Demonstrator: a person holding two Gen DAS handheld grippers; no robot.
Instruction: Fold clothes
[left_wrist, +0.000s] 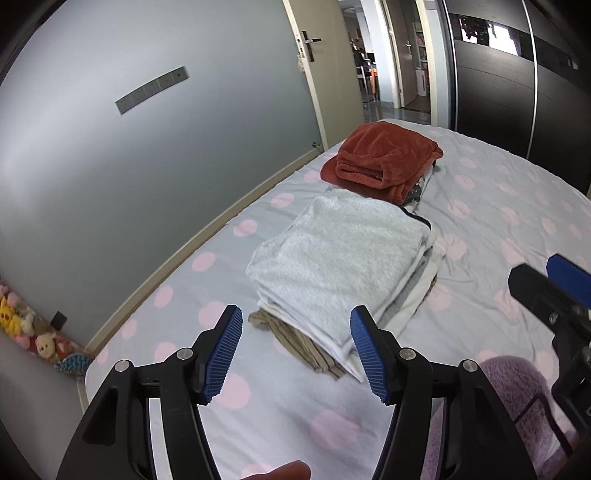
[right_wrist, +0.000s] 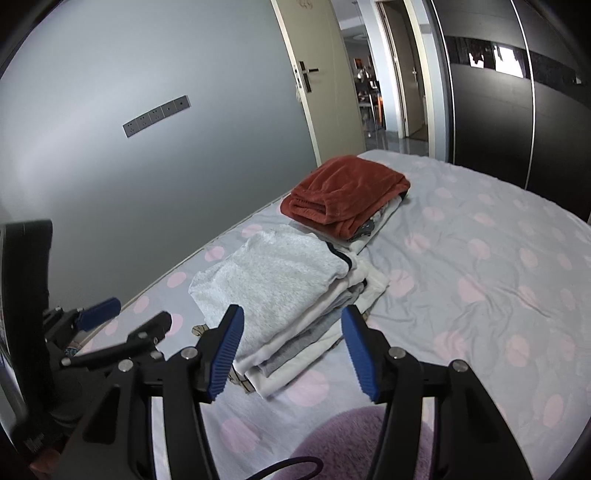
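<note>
Bedroom ahead of me: a grey wall (left_wrist: 110, 155) with a strip of sockets (left_wrist: 151, 90), a cream door (left_wrist: 325, 66) ajar, a dark wardrobe (left_wrist: 517, 92) on the far side. The bed (left_wrist: 498, 206), in a pale sheet dotted pink, fills my view. On it, near the wall edge, sits a stack of folded clothes topped by a light grey towel-like piece (left_wrist: 340, 251); just beyond, touching it, a second pile capped by a rust-red fleece (left_wrist: 384, 158). A purple fluffy garment (right_wrist: 354, 439) lies close under my tools. My left gripper (left_wrist: 295, 350) hangs above the sheet, jaws wide, nothing between them. My right gripper (right_wrist: 291, 354) is the same: spread and empty, aimed at the grey stack.
</note>
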